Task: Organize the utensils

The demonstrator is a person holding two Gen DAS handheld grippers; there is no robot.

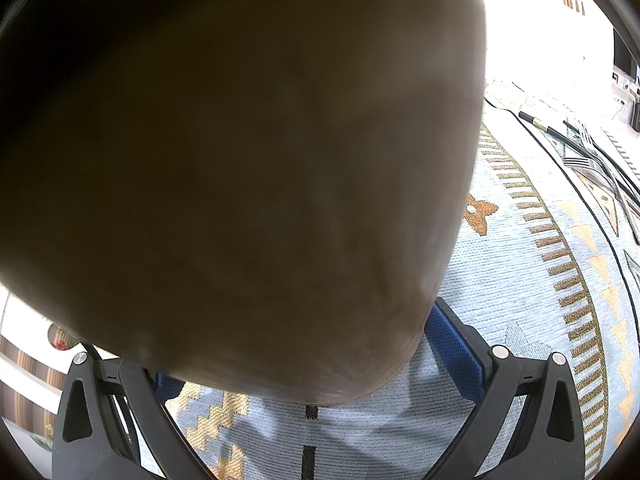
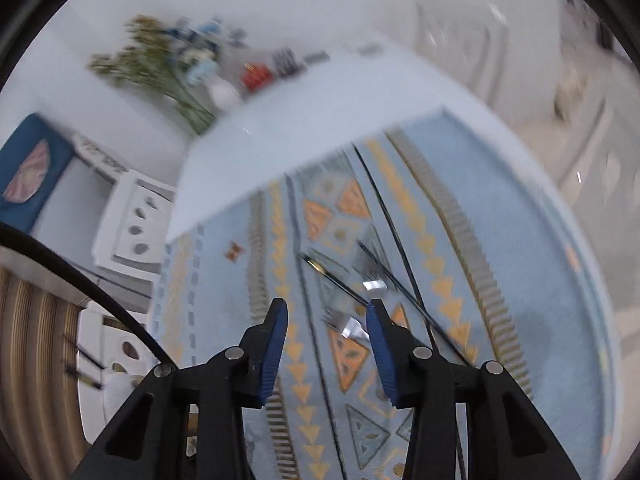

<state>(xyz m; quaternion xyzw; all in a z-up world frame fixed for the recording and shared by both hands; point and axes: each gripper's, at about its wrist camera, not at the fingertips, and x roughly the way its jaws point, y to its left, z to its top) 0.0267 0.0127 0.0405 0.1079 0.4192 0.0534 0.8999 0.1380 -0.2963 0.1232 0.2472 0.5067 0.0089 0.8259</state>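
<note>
We see the right gripper (image 2: 327,312) with jaws apart and empty above two forks (image 2: 348,326), perhaps more in the blur, on the patterned cloth (image 2: 500,280). The left gripper (image 1: 300,360) clamps a large brown object (image 1: 240,168).

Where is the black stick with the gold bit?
Find the pale blue cloth with orange triangles. Just ahead of the right gripper lie blurry silver forks. The black stick slants up and left from them; it is thin and dark, with a gold band near its end, while the forks are shiny silver.
</note>
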